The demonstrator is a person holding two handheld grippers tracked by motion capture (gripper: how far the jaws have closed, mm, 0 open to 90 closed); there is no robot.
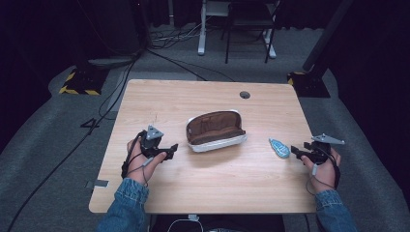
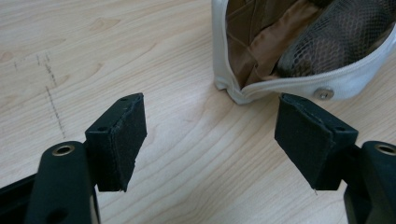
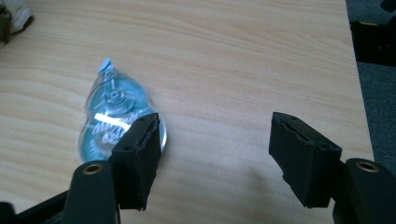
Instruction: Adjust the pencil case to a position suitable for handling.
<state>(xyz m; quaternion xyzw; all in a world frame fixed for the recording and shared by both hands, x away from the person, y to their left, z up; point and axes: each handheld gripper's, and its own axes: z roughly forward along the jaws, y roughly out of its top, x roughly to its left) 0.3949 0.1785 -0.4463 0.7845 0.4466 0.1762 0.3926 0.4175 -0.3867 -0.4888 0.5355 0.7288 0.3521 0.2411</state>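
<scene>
A white pouch (image 1: 216, 130) lies open near the middle of the wooden table (image 1: 203, 188), its brown lining and a dark mesh pocket showing, with a small metal snap on its white rim. To its right, well apart, lies a clear blue teardrop-shaped tape dispenser (image 3: 112, 121) with white script on it, too blurred to read. The left gripper (image 1: 170, 150) rests just left of the pouch, jaws released and empty. The right gripper (image 1: 296, 151) sits just beside the dispenser, jaws likewise spread wide, holding nothing.
</scene>
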